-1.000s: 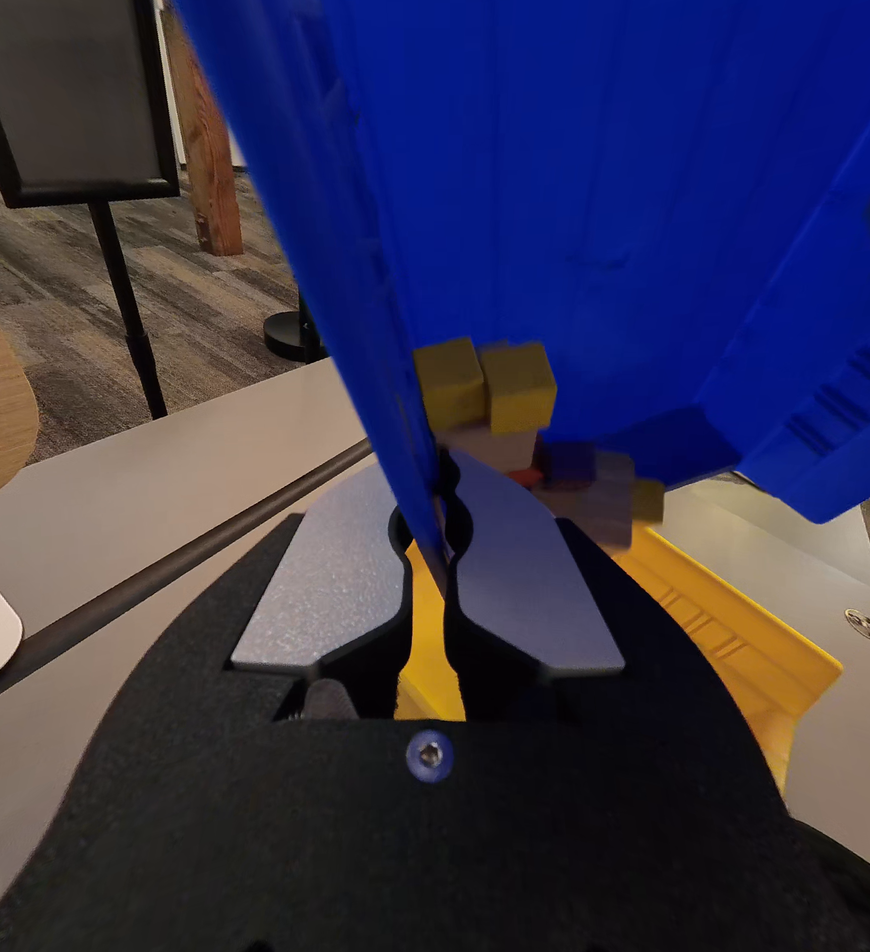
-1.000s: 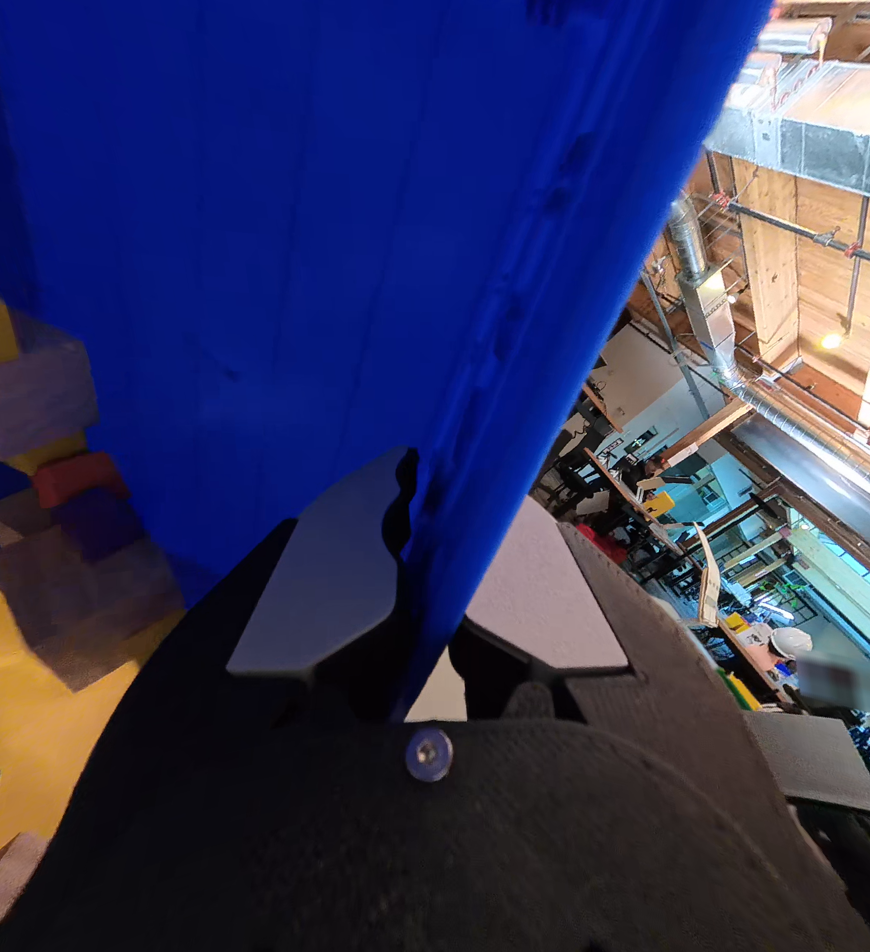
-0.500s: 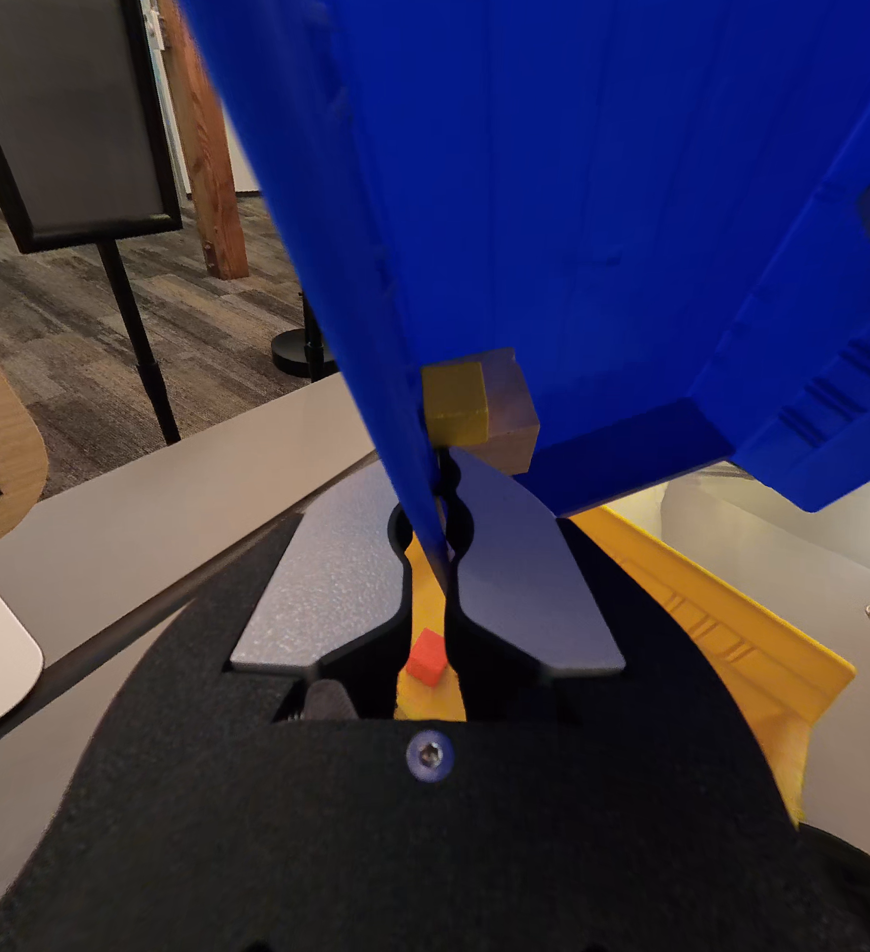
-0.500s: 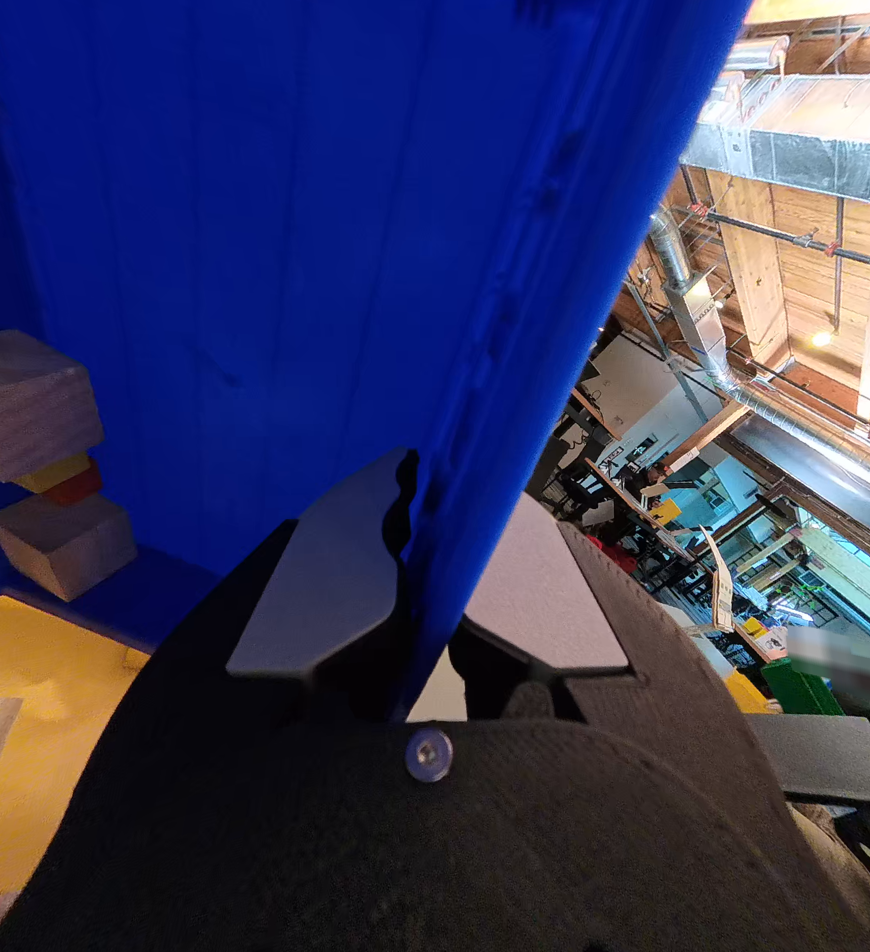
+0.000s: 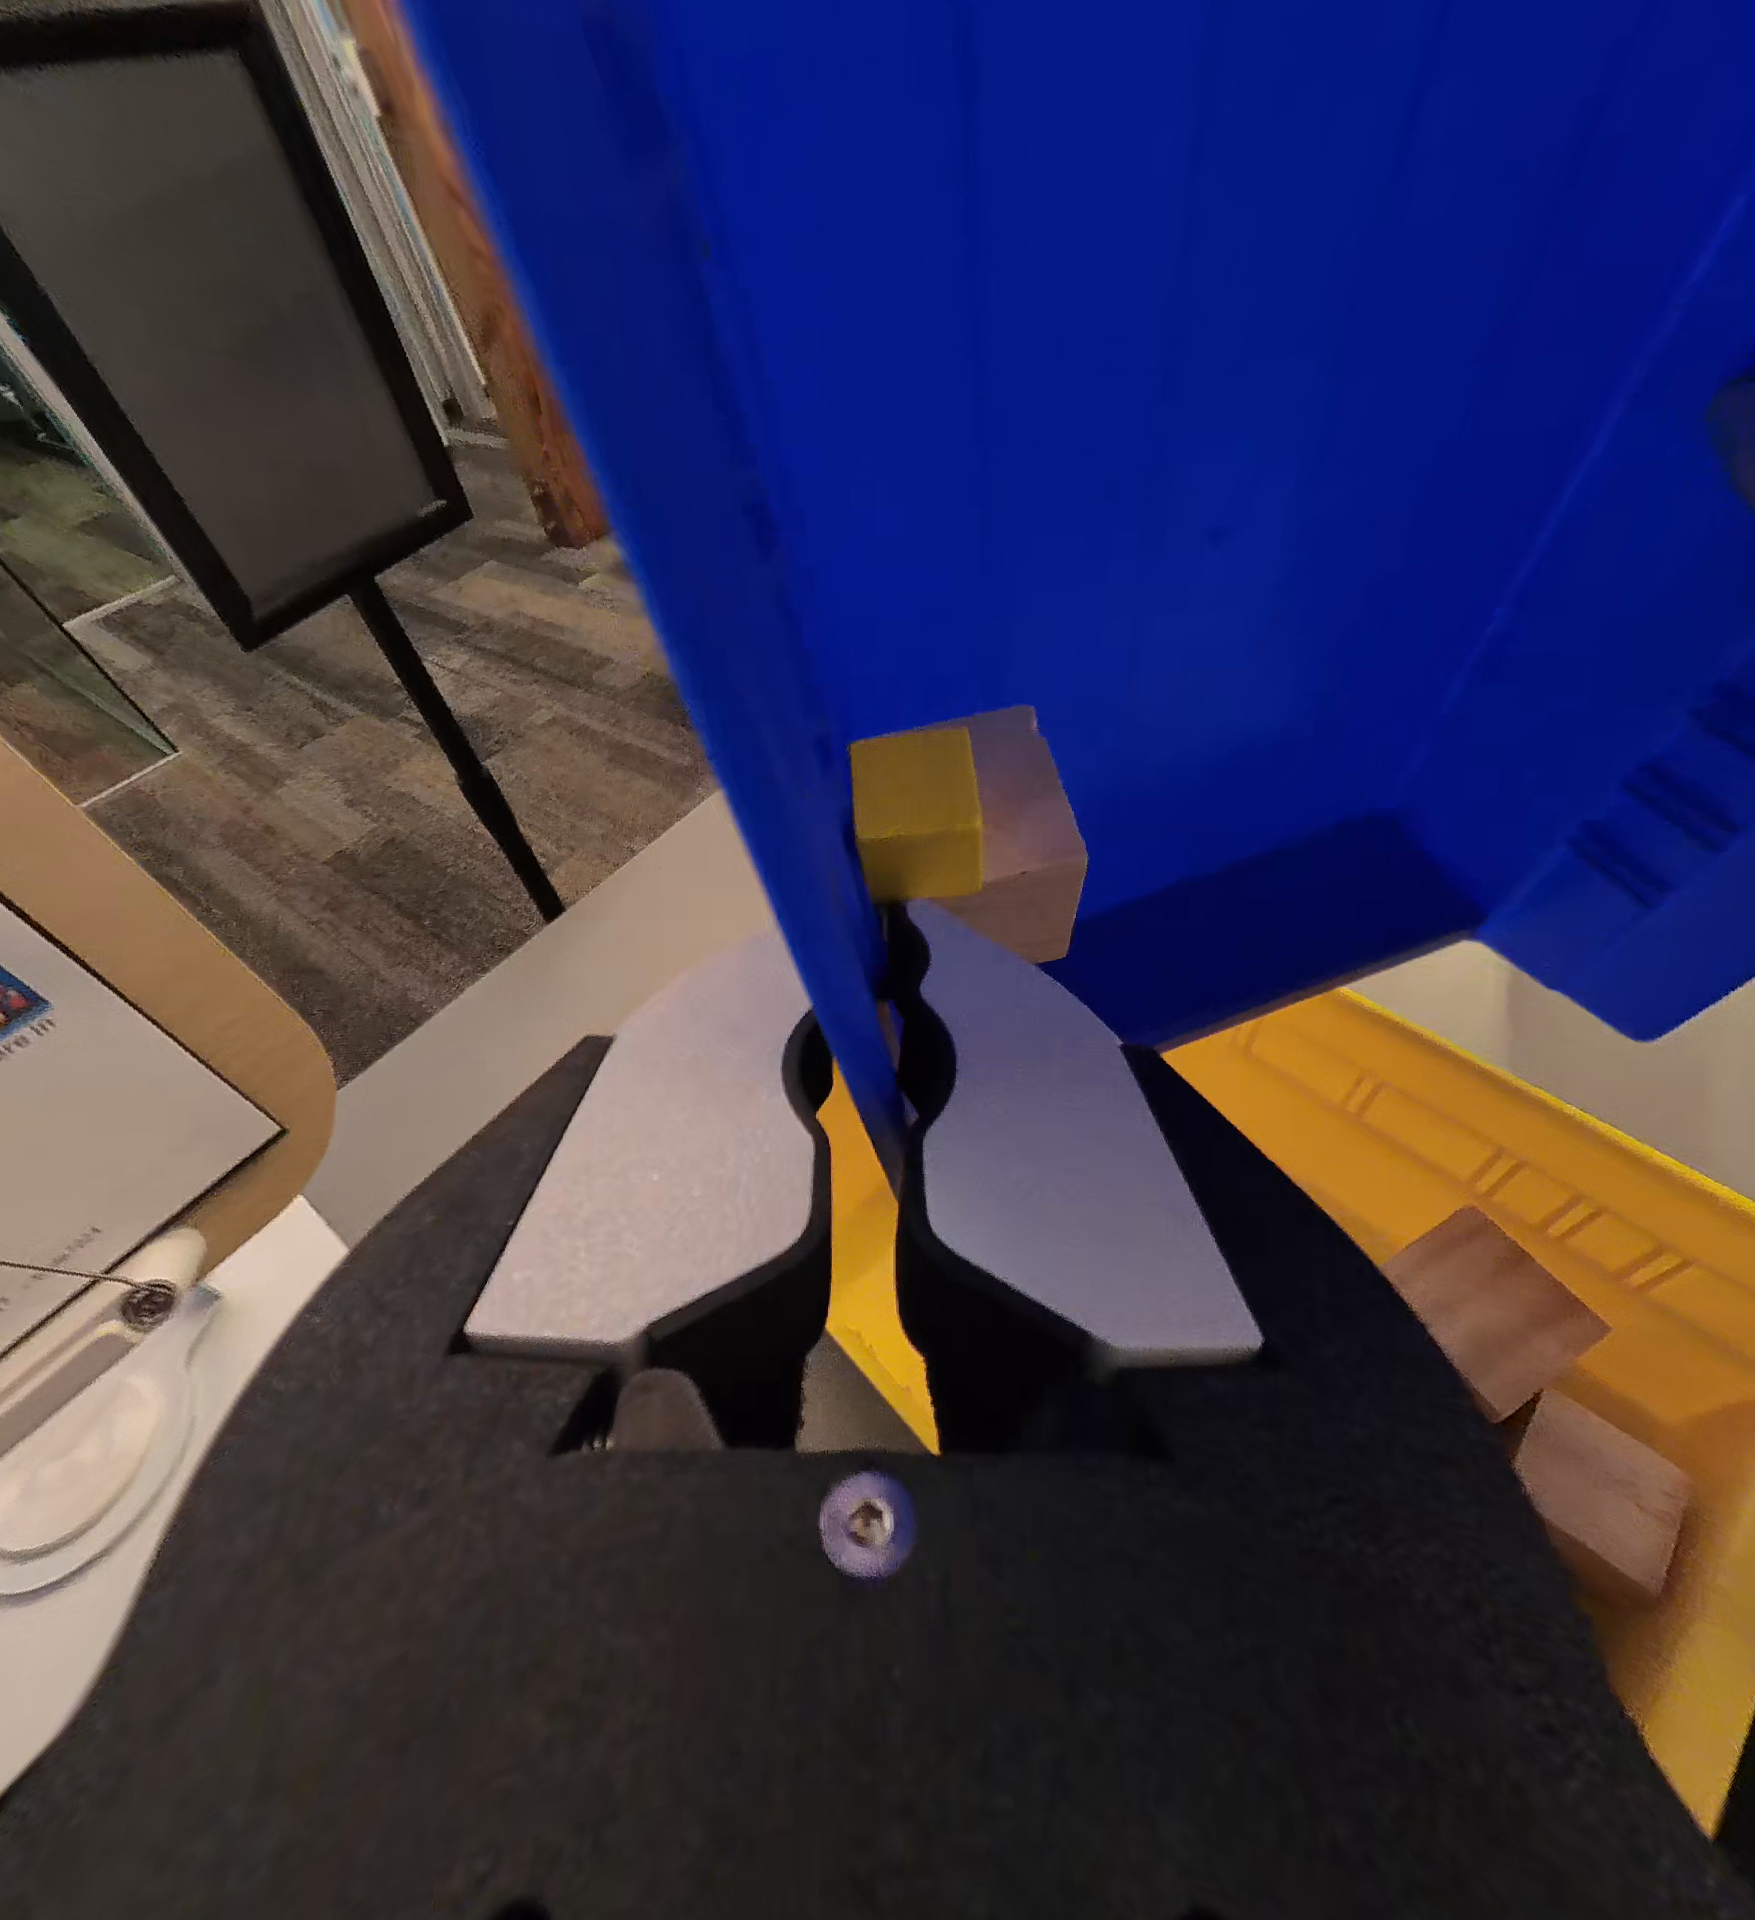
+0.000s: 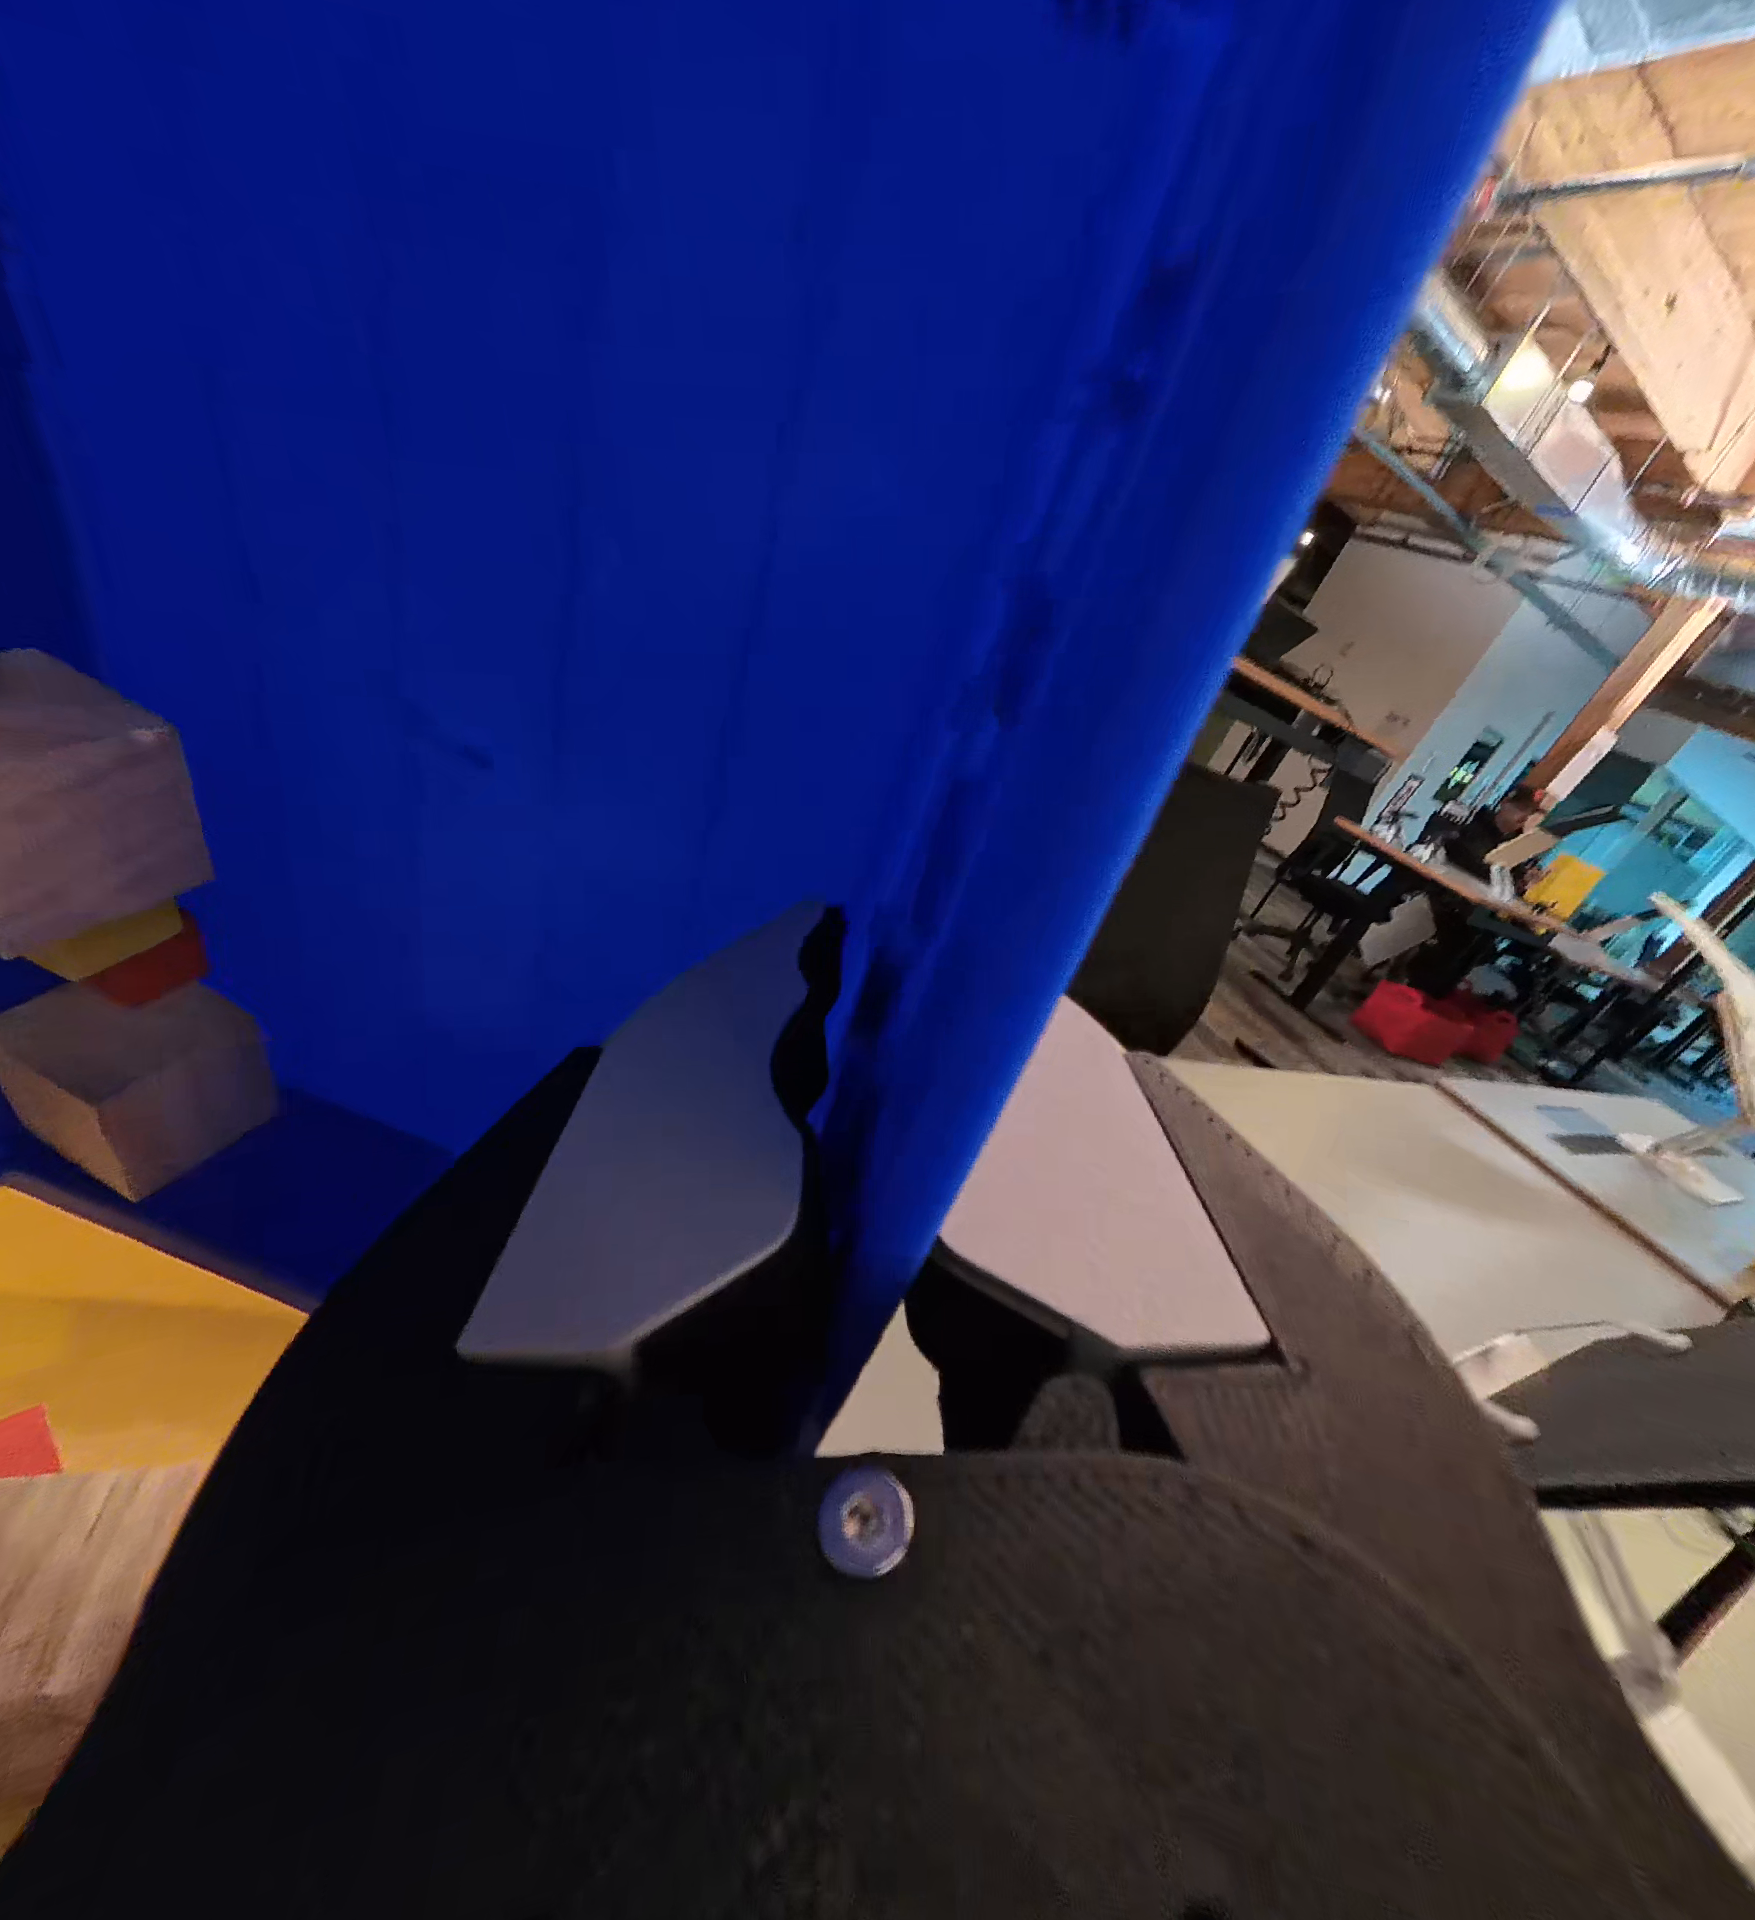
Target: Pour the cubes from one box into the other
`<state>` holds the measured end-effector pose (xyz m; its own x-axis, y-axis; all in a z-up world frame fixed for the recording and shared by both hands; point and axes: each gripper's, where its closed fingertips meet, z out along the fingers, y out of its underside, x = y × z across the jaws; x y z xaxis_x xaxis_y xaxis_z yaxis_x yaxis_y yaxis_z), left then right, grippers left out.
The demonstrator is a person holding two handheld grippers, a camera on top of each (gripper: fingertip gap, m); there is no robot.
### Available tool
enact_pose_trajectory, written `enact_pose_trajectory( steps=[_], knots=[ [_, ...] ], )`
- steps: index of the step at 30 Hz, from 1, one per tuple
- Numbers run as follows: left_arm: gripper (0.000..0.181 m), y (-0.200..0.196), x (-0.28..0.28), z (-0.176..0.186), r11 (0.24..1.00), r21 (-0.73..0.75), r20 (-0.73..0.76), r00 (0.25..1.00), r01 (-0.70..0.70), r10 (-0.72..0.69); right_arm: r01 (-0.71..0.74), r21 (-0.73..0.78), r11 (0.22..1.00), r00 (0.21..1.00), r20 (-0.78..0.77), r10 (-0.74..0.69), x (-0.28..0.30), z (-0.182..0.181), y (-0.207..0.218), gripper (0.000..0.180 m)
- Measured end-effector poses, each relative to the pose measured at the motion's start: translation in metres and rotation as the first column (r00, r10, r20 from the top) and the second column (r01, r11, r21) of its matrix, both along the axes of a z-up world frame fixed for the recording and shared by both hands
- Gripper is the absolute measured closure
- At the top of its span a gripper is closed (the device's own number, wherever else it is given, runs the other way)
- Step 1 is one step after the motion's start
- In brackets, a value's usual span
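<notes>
Grey tabletop (image 5: 582, 935) under you, blue box tipped steeply over the yellow box.

Your left gripper (image 5: 878, 1023) has its fingers (image 5: 1049, 1174) clamped on one side wall of the blue box (image 5: 1216, 416), and your right gripper (image 6: 831, 1049) pinches the opposite wall, fingers (image 6: 665, 1164) closed on the plastic. Just past your left fingertips a yellow cube (image 5: 917, 816) and a plain wooden cube (image 5: 1029, 831) sit jammed in the box's lower corner; the right wrist view shows more wedged there, two wooden cubes (image 6: 52, 800) with a red cube (image 6: 151, 966) between them. Below the lip lies the yellow box (image 5: 1475, 1174), holding fallen wooden blocks (image 5: 1491, 1325). Farther out, a black sign stand (image 5: 187, 312) rises from the wood-plank floor (image 5: 333, 779), and a paper sheet (image 5: 31, 1143) lies at your left.
</notes>
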<state>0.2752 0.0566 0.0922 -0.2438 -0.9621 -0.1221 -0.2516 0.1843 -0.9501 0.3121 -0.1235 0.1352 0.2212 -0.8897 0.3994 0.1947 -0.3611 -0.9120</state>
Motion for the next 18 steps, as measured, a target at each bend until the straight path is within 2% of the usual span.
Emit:
enact_pose_trajectory(
  steps=[1,8,11,16,18],
  knots=[
    [0.174,-0.001,0.001,0.004,1.000,0.014,-0.009,1.000,-0.001,0.001,-0.005,0.027,1.000,1.000,-0.022,0.006,0.002,-0.003,-0.002,0.169],
    [0.174,-0.004,0.000,0.023,0.986,0.164,-0.014,0.999,-0.035,0.038,-0.023,0.173,0.985,0.992,-0.122,0.045,0.007,-0.011,-0.007,0.168],
    [0.174,-0.005,-0.001,0.021,0.993,0.118,-0.039,0.999,-0.017,0.022,-0.025,0.198,0.980,0.992,-0.114,0.048,0.001,-0.003,-0.008,0.166],
    [0.175,0.003,0.005,-0.003,0.998,0.056,-0.109,0.993,-0.043,0.049,-0.015,0.096,0.995,0.982,-0.184,0.033,0.013,-0.016,0.002,0.169],
    [0.174,0.002,0.005,-0.006,1.000,-0.006,-0.092,0.996,-0.023,0.023,-0.021,0.067,0.998,0.990,-0.137,0.030,0.010,-0.012,0.002,0.169]
  ],
)
